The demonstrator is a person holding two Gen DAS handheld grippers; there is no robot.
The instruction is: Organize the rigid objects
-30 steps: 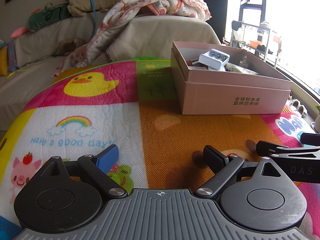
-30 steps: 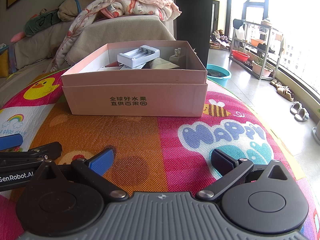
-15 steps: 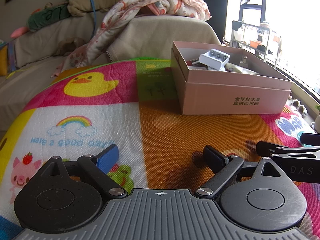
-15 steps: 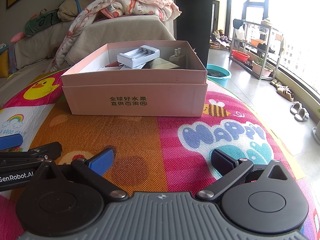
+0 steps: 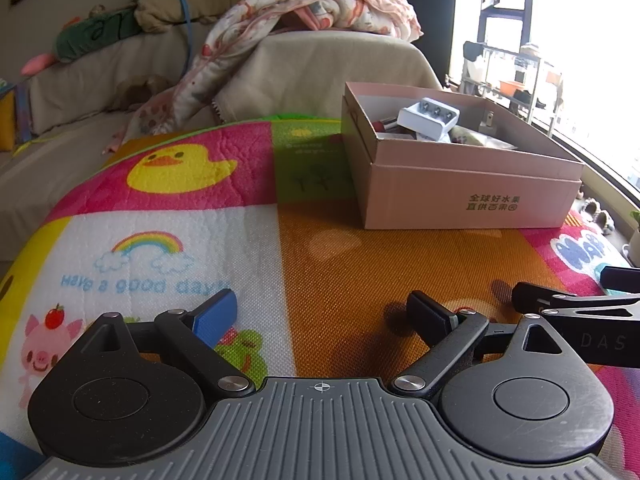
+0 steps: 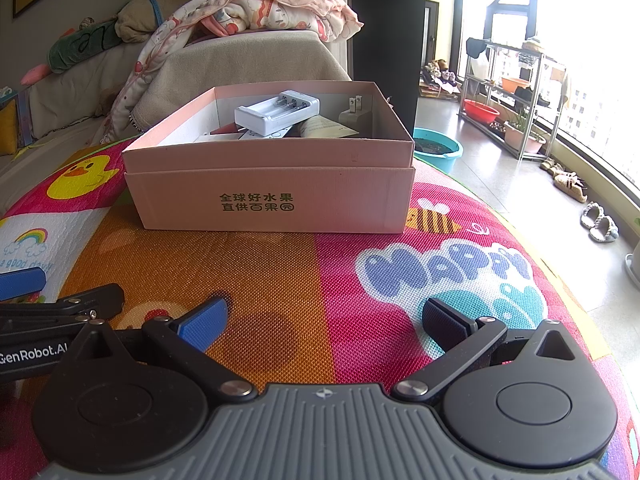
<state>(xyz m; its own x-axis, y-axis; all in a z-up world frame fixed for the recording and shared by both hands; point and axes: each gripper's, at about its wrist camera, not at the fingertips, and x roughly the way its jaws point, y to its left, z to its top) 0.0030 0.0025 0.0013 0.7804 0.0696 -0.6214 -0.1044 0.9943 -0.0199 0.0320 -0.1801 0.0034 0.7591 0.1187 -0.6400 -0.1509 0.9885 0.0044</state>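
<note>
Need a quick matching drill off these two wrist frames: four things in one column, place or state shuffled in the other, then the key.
Things:
1. battery charger
2. pink box
3. wall plug adapter
4. right gripper

Place or state:
A. on the play mat, lid off
B. open, holding nothing
C. on top of the pile in the box
D. against the box's far wall, prongs up

Pairs: 1-C, 2-A, 3-D, 4-B
</note>
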